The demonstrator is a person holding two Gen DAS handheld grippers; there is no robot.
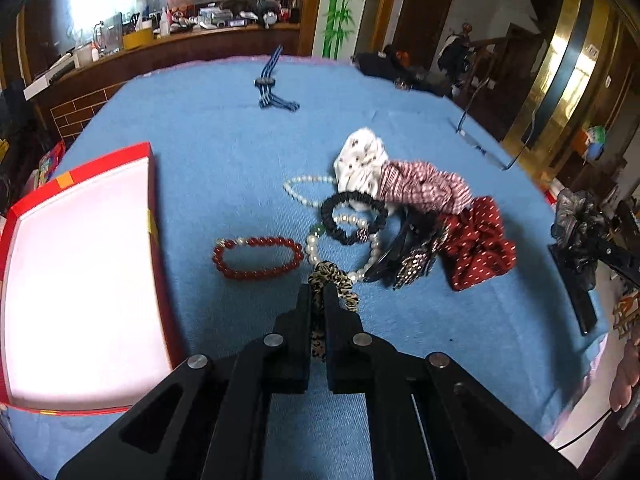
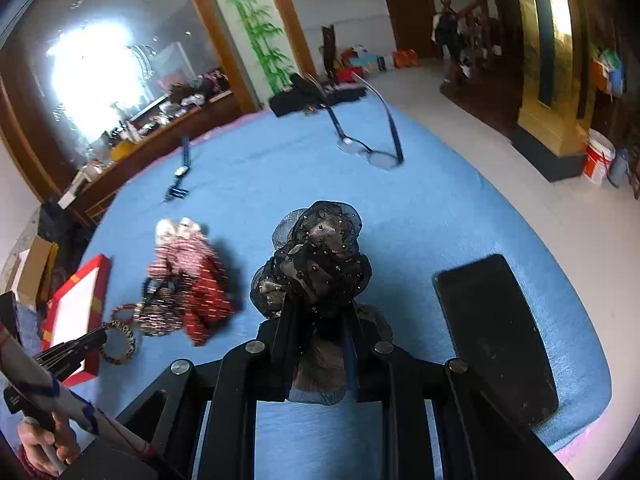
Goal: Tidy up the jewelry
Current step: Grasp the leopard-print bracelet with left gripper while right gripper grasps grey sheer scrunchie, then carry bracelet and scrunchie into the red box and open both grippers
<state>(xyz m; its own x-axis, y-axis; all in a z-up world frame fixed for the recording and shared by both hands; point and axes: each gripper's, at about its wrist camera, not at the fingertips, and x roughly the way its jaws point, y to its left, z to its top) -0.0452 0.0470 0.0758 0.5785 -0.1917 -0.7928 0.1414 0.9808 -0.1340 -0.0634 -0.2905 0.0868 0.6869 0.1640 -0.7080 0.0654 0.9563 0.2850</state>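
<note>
Sorting is under way, judging by the layout: a leopard-print scrunchie is pinched between the closed fingers of the left gripper, part of it trailing back between the jaws, which suggests a grab by one edge to lift it free of the pile. In the right wrist view it hangs as a ring off the cloth, just beside the red box, so the box is probably the drop point.

A black sequinned gauze scrunchie is clamped in the right gripper; the jaws are closed onto it, gauze bulging above and below the fingers. It is held above the blue tablecloth, well apart from the pile.

Still on the cloth: a red bead bracelet lying alone between box and pile, presumably an easy next pick. A pearl strand, a black scrunchie and a pearl bracelet with a green bead are overlapped, so snagging is a risk. Stacked behind and right: white scrunchie, striped pink scrunchie, red dotted scrunchie, dark hair clips.

The box interior is seen white and bare in the left wrist view. Left outside the work zone: a blue striped band, glasses, a black phone-like slab.
</note>
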